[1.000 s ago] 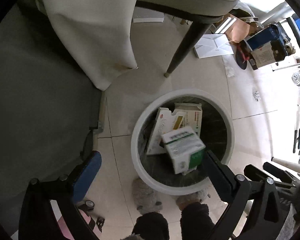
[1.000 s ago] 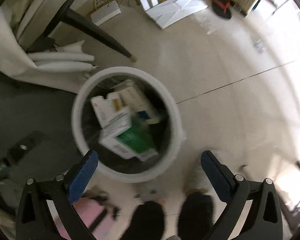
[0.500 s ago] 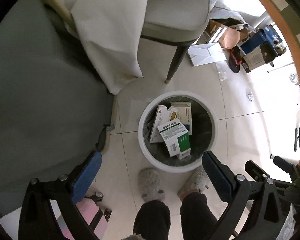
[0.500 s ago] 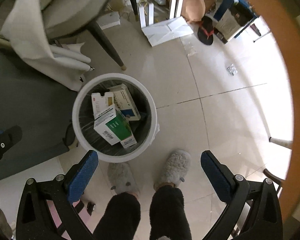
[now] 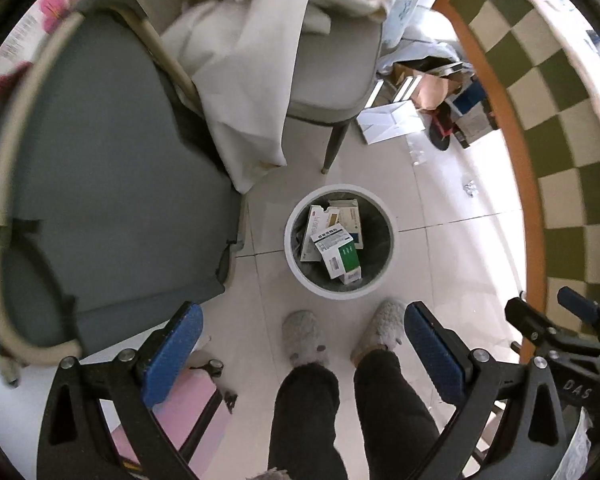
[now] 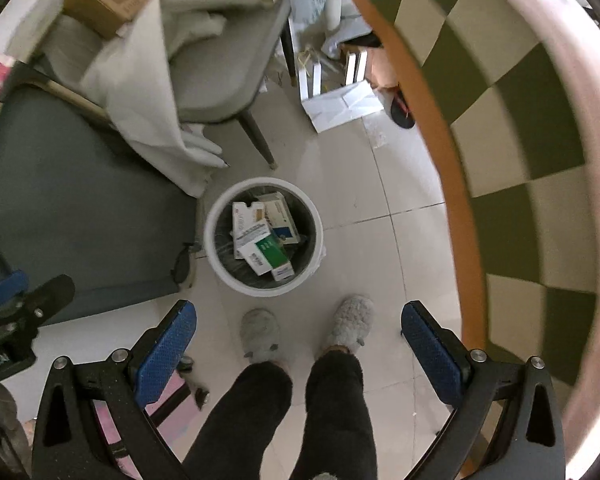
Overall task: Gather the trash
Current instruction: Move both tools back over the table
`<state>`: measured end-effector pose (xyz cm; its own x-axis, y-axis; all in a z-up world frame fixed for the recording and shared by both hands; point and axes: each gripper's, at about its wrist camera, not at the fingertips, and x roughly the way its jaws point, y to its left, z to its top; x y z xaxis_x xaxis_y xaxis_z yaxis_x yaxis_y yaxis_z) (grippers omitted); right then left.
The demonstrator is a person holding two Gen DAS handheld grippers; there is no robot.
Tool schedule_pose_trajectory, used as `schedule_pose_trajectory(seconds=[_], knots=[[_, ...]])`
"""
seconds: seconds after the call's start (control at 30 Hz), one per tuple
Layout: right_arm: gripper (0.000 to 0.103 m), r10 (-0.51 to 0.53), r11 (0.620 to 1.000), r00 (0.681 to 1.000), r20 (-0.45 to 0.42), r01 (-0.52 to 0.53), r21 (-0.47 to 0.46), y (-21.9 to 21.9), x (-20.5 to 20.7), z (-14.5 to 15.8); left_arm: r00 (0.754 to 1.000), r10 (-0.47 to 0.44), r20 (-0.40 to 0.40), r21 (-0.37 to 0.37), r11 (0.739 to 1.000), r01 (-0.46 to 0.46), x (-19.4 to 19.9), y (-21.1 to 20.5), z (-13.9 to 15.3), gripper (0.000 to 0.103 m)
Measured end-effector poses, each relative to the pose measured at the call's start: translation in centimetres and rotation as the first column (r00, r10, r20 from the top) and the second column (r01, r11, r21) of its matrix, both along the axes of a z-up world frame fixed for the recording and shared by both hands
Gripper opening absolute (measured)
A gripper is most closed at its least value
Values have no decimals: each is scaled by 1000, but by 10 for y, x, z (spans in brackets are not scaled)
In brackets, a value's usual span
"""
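1. at the far left a grey-blue cushioned seat (image 5: 100, 184) with a pale frame filled that side of the left wrist view, and a pink item (image 5: 180, 412) lay on the floor below it.
2. the left claw (image 5: 300, 352) was spread wide with nothing between its blue pads (image 5: 172, 354); it hung high over the floor.
3. a grey chair (image 5: 332, 60) stood behind, with a white cloth (image 5: 252, 80) draped over its edge and hanging down to near the floor.
4. the white round trash bin (image 5: 290, 240) stood on the tiled floor (image 5: 452, 264), just in front of the chair leg and beside the seat's corner.
5. inside the bin lay three cartons: a green-and-white box (image 5: 340, 252) on top, tilted, a white box (image 5: 314, 232) under it at the left, and a blue-and-white box (image 5: 352, 224) behind.
6. two grey fuzzy slippers (image 5: 304, 338) and dark trouser legs stood just near the bin, between the claw's fingers in the picture.
7. in the right wrist view the right claw (image 6: 298, 352) was likewise wide apart and held nothing; the bin (image 6: 220, 256) sat ahead of it.
8. white flattened cardboard (image 6: 342, 106) lay on the floor beyond the chair.
9. at the right a round surface with an orange rim (image 6: 456, 184) and a green-and-cream checked cover (image 6: 532, 120) curved along the edge.
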<state>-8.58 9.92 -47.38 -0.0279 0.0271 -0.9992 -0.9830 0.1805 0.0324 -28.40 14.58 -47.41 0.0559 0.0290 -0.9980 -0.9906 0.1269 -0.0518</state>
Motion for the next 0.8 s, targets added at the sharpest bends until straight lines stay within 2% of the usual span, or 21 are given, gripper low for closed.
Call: schedule_pose_trajectory(seconds=[0.3,0.47,0.53,0.7,0.8], knots=[[103,-7,998,1000,-25,8,61,-24,-13,114,999,-46,5,73,996,45,-6,-24,107,103],[103,-26,992,998,-49,32,119,-36,-14,163,998,-60,-20,117,991,62,-5,-33,147,103],[103,-59,986,995,-85,71,153,-40,-7,180,997,-76,-32,152,985,80,1,-35,163,103],[103,-175,958,971,-165,207,198,-43,33,209,992,-122,-21,227,966,124,38,-23,201,103],[103,-277,919,944,-181,315,238,-48,87,231,981,-186,-45,295,936,191,88,-9,225,103]])
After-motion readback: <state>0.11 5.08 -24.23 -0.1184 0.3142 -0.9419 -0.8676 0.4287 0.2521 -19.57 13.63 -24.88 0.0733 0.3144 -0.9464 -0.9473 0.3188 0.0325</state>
